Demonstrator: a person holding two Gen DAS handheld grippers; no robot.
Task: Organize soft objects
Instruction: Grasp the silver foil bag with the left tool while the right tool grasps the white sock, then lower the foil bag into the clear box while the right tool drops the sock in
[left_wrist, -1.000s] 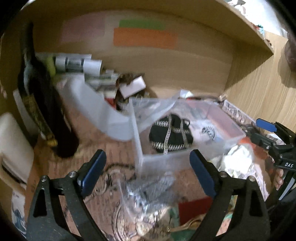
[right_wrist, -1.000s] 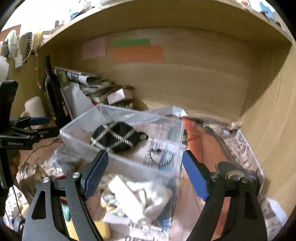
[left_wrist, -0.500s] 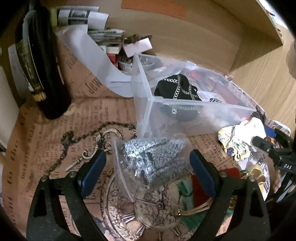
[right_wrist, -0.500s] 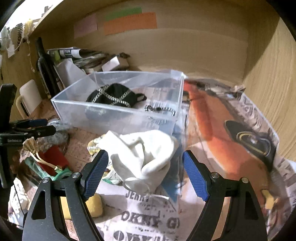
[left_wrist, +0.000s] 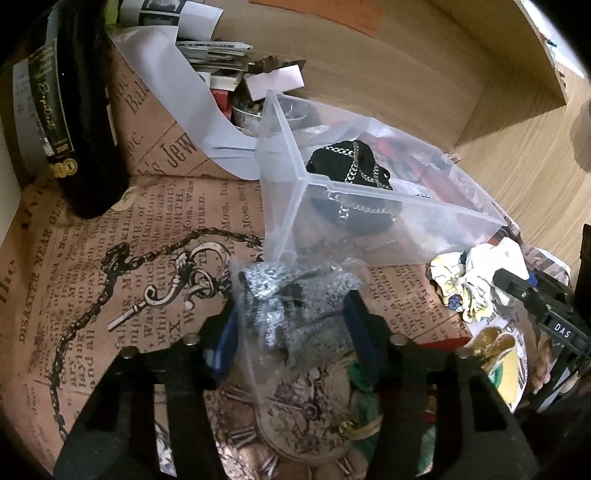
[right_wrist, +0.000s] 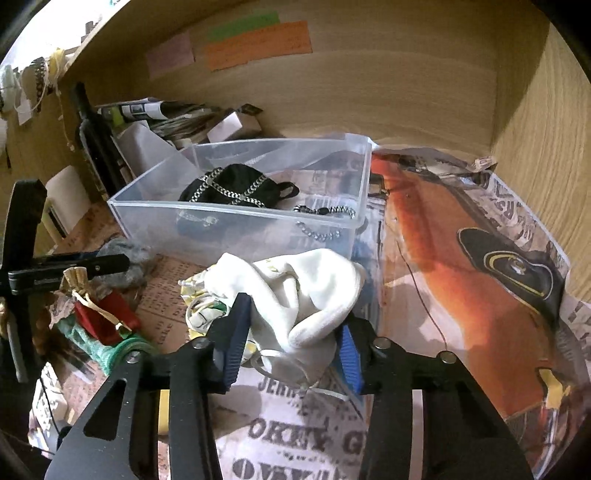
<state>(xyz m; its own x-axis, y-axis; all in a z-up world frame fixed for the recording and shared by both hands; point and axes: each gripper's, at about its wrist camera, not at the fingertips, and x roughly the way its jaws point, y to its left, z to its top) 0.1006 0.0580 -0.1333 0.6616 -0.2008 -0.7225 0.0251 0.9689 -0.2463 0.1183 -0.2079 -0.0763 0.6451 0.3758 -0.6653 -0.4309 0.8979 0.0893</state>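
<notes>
My left gripper (left_wrist: 291, 328) is shut on a silver glitter cloth in a clear bag (left_wrist: 295, 306), lying on the printed paper in front of the clear plastic bin (left_wrist: 373, 236). My right gripper (right_wrist: 291, 332) is shut on a white cloth bundle (right_wrist: 303, 291) lying just in front of the bin (right_wrist: 236, 232). The bin holds a black pouch with silver chains (right_wrist: 232, 188) and a loose chain (right_wrist: 325, 211). The white bundle also shows in the left wrist view (left_wrist: 484, 273), with the right gripper's finger (left_wrist: 517, 286) on it.
A dark wine bottle (left_wrist: 70, 107) stands at left. Papers and small boxes (left_wrist: 221, 55) are piled behind the bin. A red pouch (right_wrist: 107, 314) and green fabric (right_wrist: 110, 350) lie between the grippers. Wooden shelf walls (right_wrist: 406, 92) enclose the back and right.
Both grippers moved down and forward and closed: the left on the silver cloth bag, the right on the white cloth bundle. Both were open before.
</notes>
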